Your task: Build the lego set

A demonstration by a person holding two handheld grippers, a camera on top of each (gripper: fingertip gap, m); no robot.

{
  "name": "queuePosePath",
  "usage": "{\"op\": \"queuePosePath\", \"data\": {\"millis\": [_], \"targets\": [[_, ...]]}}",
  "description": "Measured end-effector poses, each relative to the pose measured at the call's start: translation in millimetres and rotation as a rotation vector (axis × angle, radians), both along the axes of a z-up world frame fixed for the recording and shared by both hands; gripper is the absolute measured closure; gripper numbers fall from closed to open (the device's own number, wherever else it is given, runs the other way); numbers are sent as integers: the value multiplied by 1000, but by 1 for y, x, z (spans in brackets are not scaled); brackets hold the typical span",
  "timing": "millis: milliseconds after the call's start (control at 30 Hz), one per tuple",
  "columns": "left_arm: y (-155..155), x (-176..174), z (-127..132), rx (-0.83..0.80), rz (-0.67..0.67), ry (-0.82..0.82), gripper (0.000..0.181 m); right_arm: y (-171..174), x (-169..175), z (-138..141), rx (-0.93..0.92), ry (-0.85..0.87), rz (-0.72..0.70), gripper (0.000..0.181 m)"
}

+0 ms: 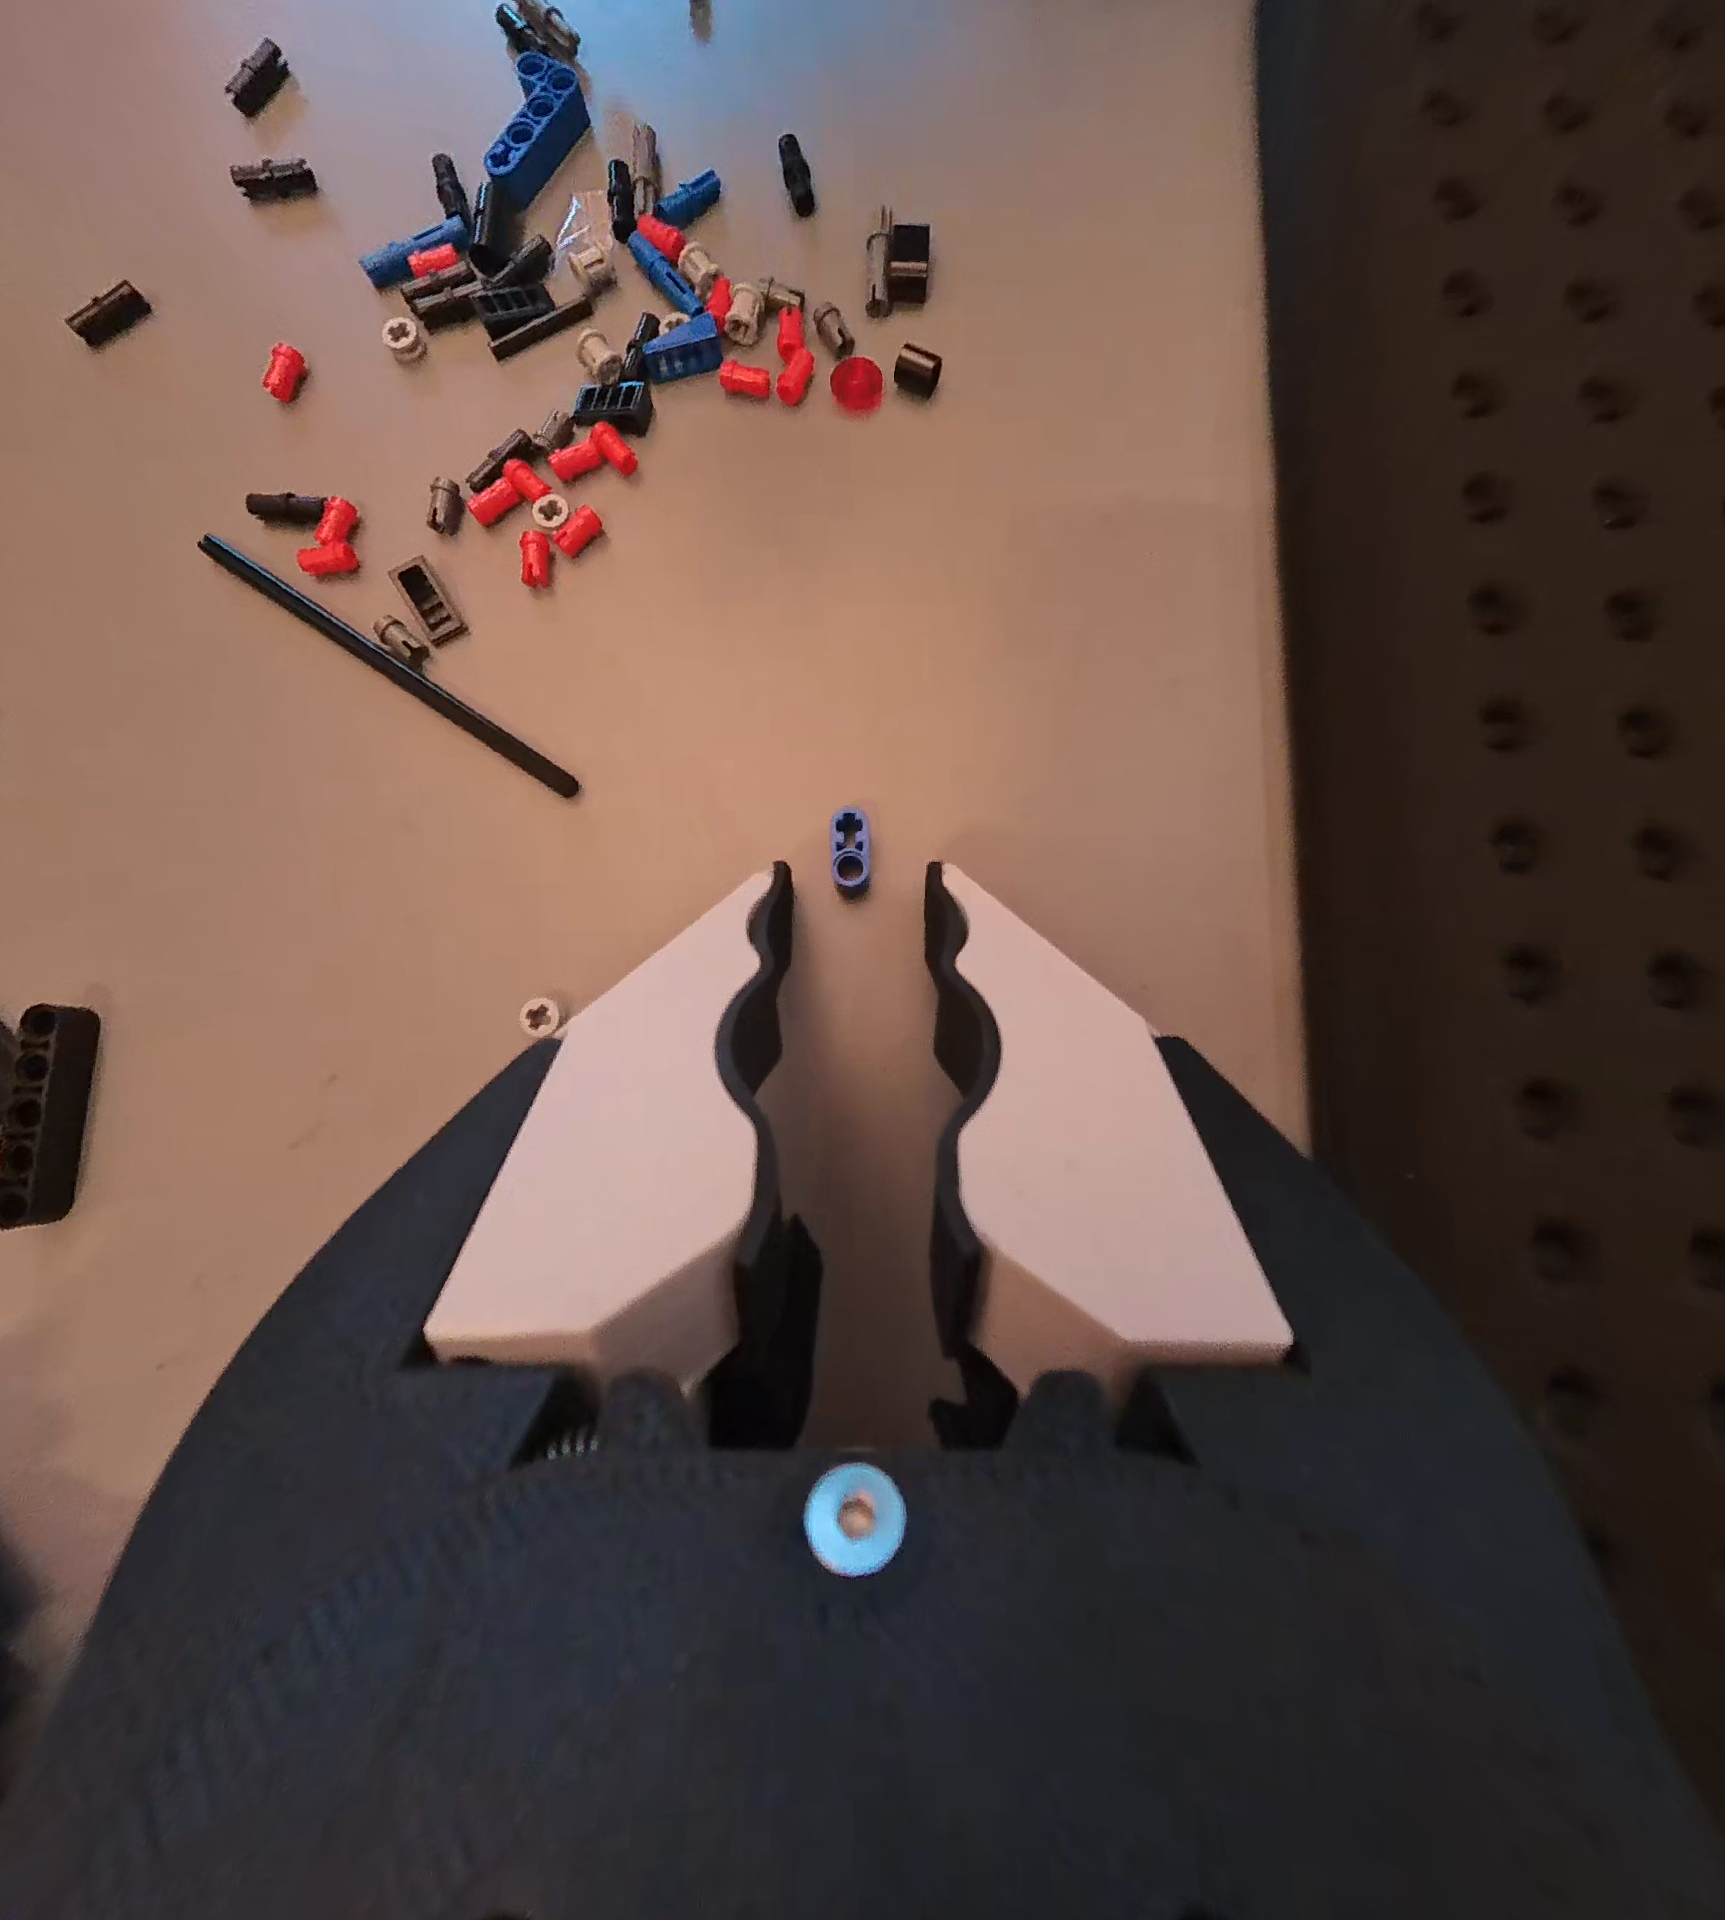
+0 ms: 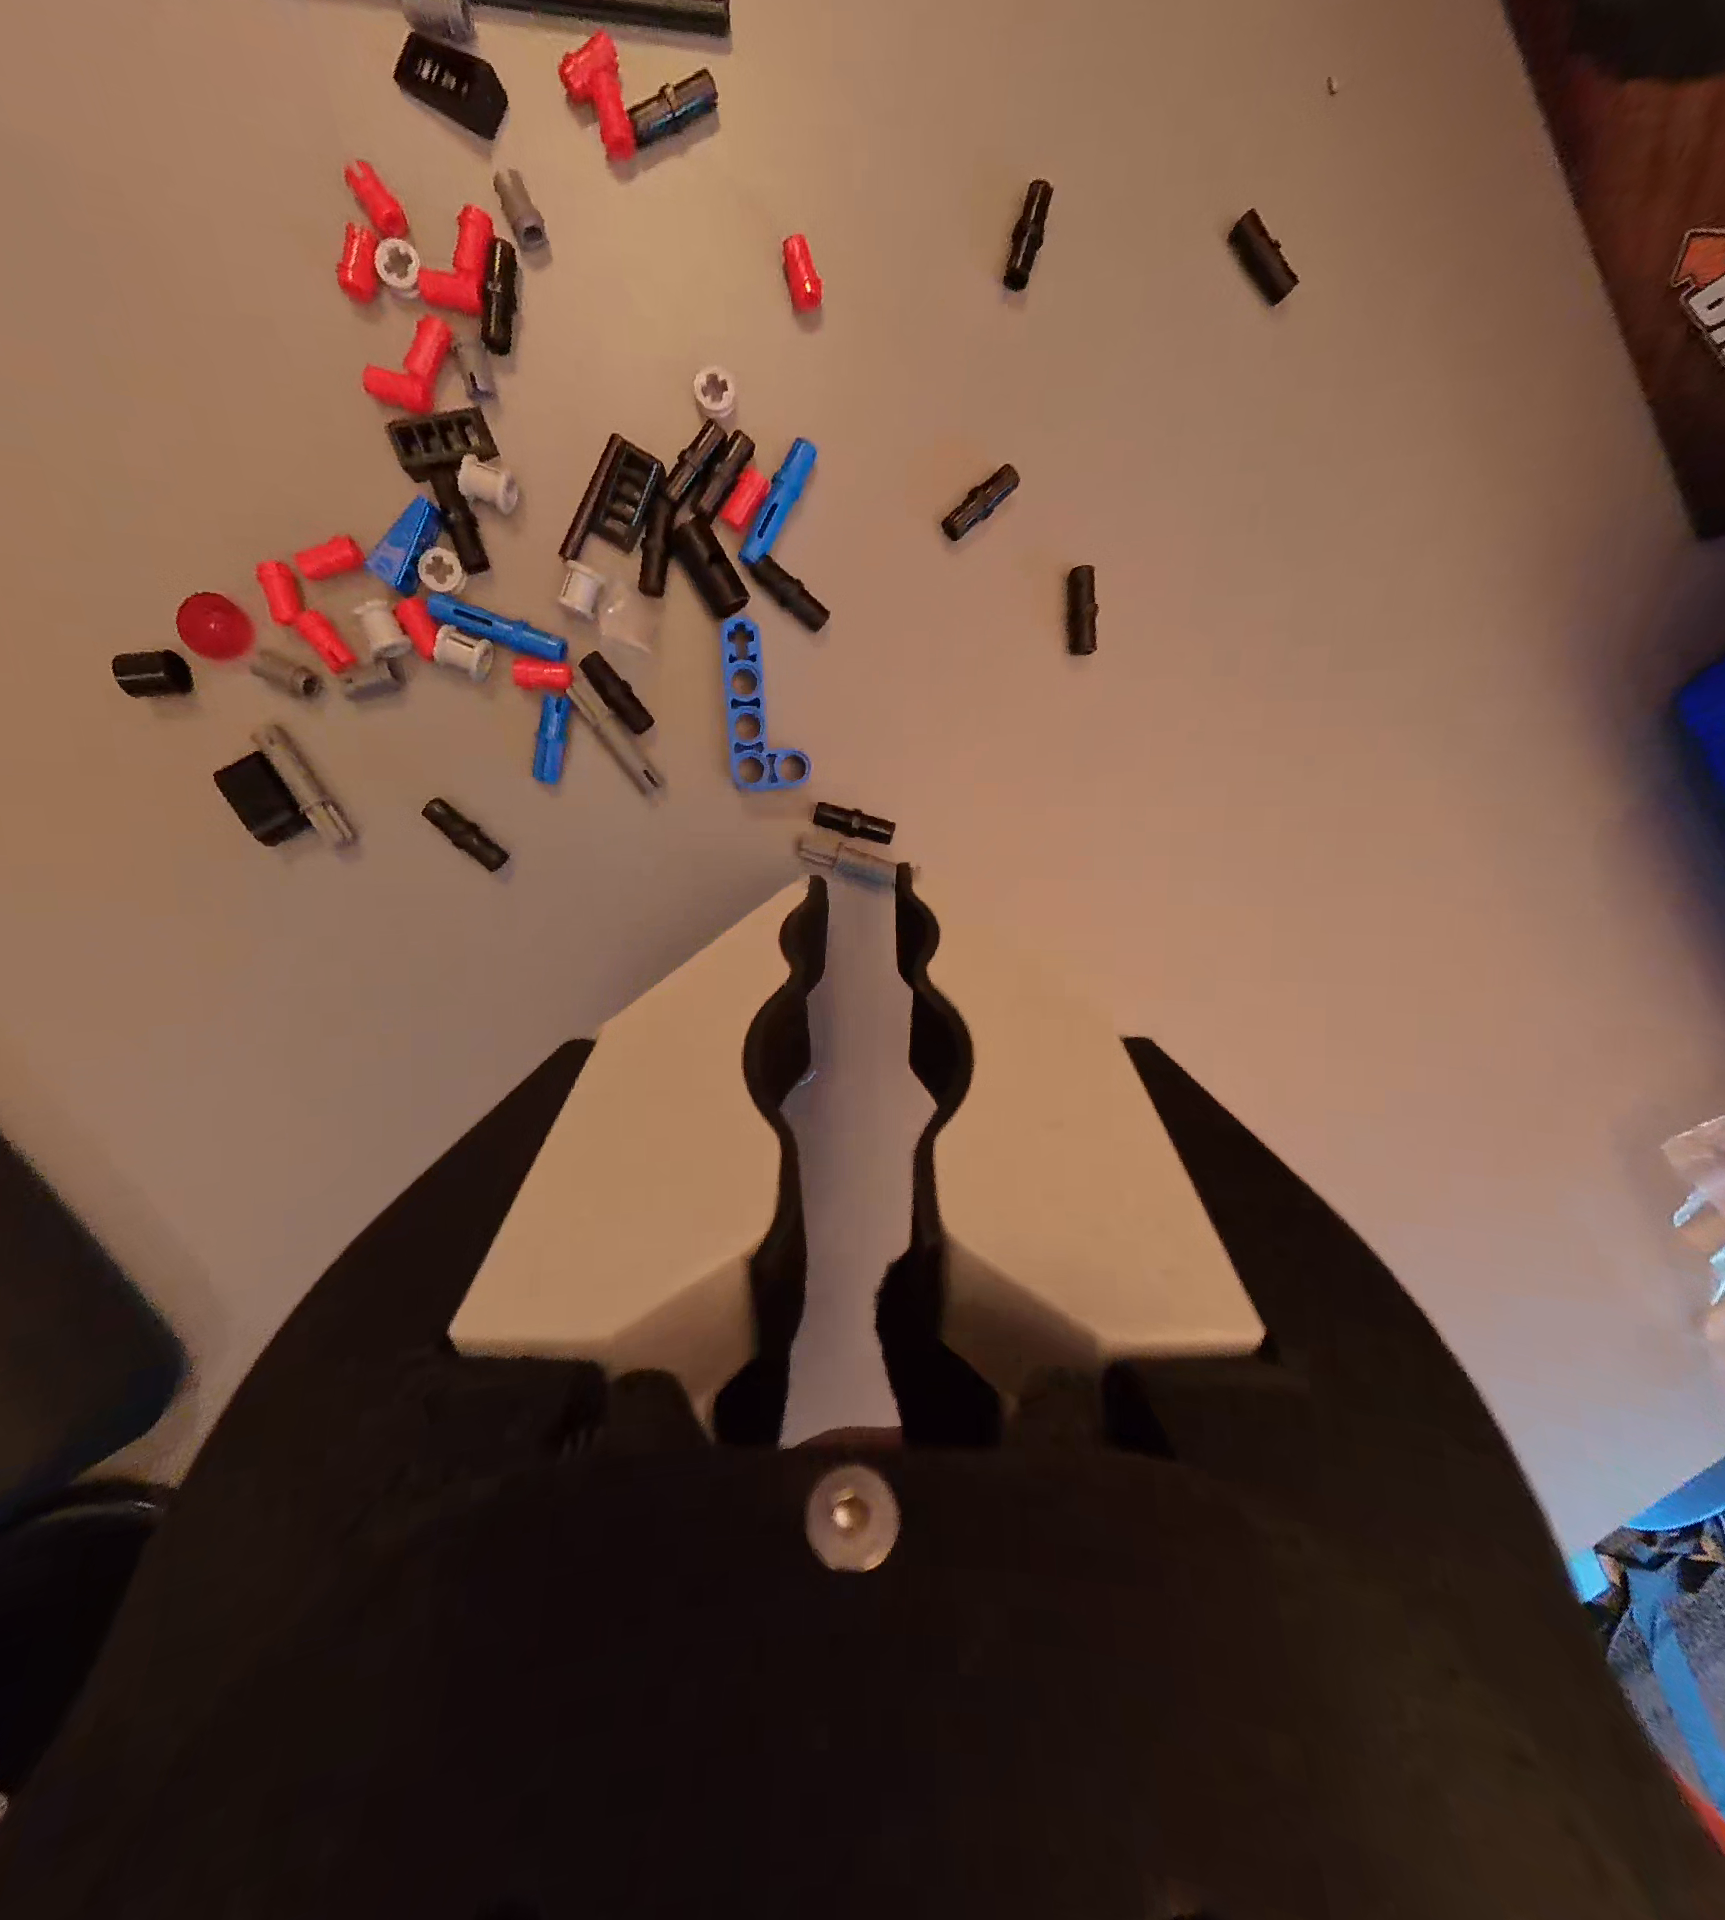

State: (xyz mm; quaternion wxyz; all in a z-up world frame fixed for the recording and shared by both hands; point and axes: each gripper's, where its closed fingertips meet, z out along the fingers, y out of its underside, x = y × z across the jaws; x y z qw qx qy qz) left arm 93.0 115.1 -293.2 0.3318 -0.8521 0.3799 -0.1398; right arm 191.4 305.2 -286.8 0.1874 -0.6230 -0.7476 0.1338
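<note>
The small blue link (image 1: 850,852) lies on the table (image 1: 1045,644) just ahead of your left gripper (image 1: 858,878), jaws spread to straddle it. Your right gripper (image 2: 858,883) brackets a grey pin (image 2: 853,860), not visibly clenched, beside the loose parts (image 2: 525,540).

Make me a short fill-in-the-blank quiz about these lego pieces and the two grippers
1. Just beyond the left gripper tips lies a small two-hole piece coloured ____.
2. The right gripper tips sit at a small pin coloured ____.
3. The blue L-shaped beam lies ____ on the table.

Missing: blue; grey; flat
</note>
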Motion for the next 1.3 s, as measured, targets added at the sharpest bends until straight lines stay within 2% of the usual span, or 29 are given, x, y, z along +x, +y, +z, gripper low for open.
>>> {"op": "queuePosePath", "data": {"millis": [233,533,867,1067,1200,1300], "targets": [[0,1,0,-1,-8,-3,157,-6,-5,6,14,14,37,171],[-1,1,0,-1,-10,2,157,-42,-11,-3,-29,-8,158,172],[-2,1,0,-2,-14,4,156,-60,-14,-6,-93,-6,156,171],[-3,1,0,0,-15,11,155,-62,-18,-10,-101,-4,138,179],[-1,-2,4,20,-7,10,156,-68,-21,1,-101,40,146,179],[3,-3,14,71,4,-5,157,-84,-34,24,-146,155,161,179]]}}
